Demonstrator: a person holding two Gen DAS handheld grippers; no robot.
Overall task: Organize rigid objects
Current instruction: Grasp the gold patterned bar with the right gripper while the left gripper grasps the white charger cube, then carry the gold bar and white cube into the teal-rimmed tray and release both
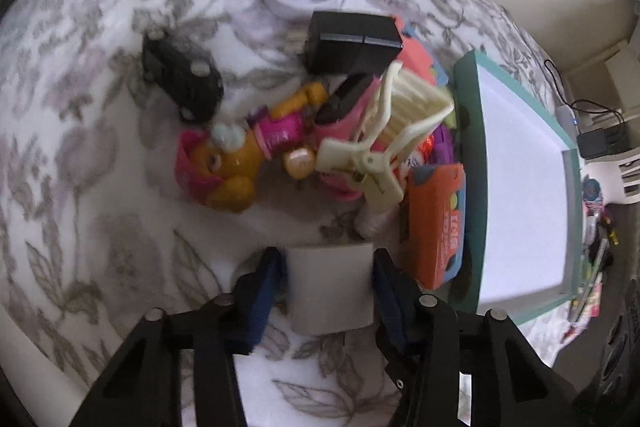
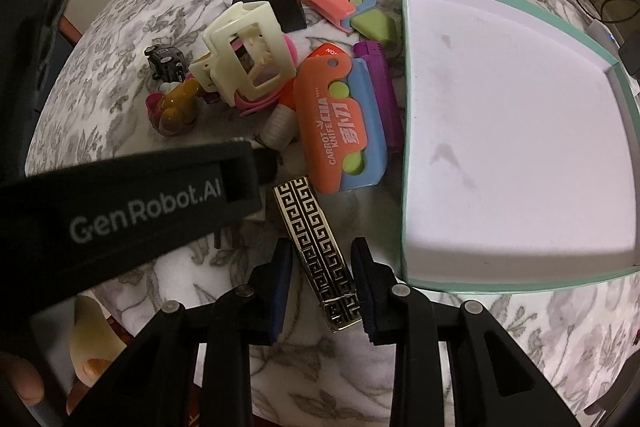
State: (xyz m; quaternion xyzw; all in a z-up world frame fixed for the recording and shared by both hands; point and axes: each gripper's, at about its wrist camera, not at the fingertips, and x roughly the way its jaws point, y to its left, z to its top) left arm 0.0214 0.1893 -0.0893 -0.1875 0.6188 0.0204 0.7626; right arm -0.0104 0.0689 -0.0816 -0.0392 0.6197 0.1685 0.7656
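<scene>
- Our left gripper [image 1: 330, 291] has its blue-padded fingers [image 1: 266, 291] on either side of a plain white block [image 1: 330, 287]; the pads sit right against its sides, so we read it as clamped on the block, low over the floral cloth [image 1: 100, 147].
- Our right gripper [image 2: 320, 287] is partly open around a black lighter with a gold key pattern [image 2: 316, 255]; the right pad touches its near end, while a gap shows at the left pad [image 2: 282, 283], so it is not gripped.
- In the right wrist view, the left gripper's black body crosses the near left of the scene.
- A teal-rimmed white tray [image 2: 404, 131] lies to the right of the pile, its floor bare.
- Just left of the tray lie an orange "carrot knife" toy [image 2: 334, 123] and a purple lighter [image 2: 380, 83].
- Farther left, a cream hair claw clip [image 2: 244, 51] rests tilted on a pink item.
- A brown and pink toy figure [image 1: 240, 155] lies on its side left of the clip.
- A black toy car [image 1: 180, 75] stands beyond the figure.
- A black power adapter [image 1: 352, 43] lies at the far side of the pile.
</scene>
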